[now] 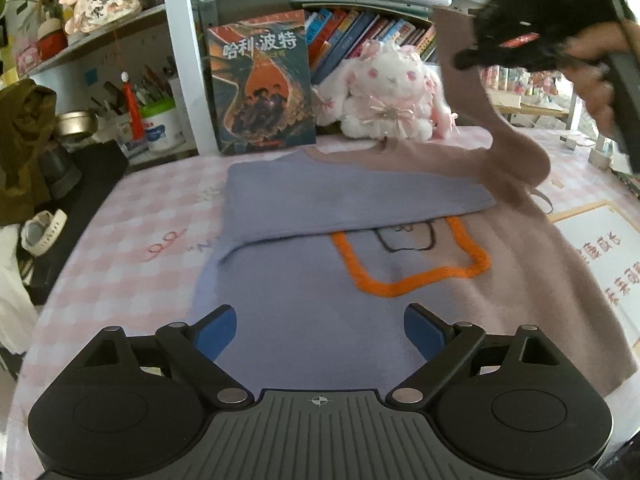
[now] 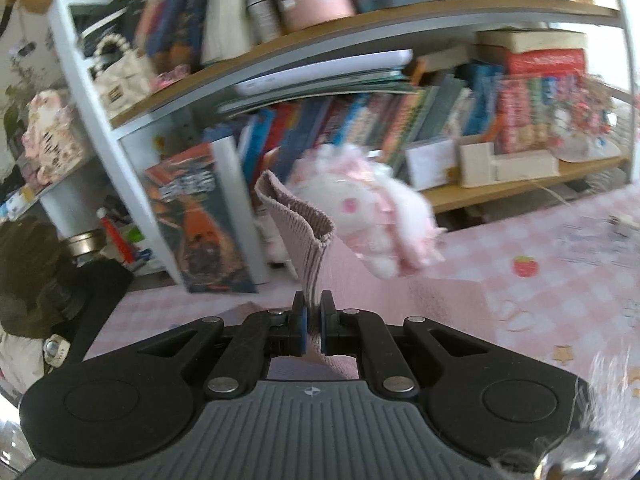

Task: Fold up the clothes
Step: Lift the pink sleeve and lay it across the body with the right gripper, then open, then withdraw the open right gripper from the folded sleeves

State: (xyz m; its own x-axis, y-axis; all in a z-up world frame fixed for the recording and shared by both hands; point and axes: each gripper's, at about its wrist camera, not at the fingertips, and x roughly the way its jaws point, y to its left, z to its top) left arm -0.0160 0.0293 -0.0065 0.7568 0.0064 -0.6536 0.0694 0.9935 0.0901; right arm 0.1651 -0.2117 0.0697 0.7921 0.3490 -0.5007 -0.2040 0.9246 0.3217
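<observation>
Folding is roughly half done: the lilac-and-mauve knit sweater with an orange outline [image 1: 360, 288] lies on the pink checked desk [image 1: 132, 216], lilac sleeve already across. Right gripper [image 2: 313, 322] pinches the raised mauve sleeve [image 2: 304, 232]; left gripper [image 1: 318, 330] jaws spread, empty.

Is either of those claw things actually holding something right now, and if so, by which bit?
The right gripper pinches the sweater's brown sleeve at its ribbed cuff. The left gripper is open, holding nothing.
</observation>
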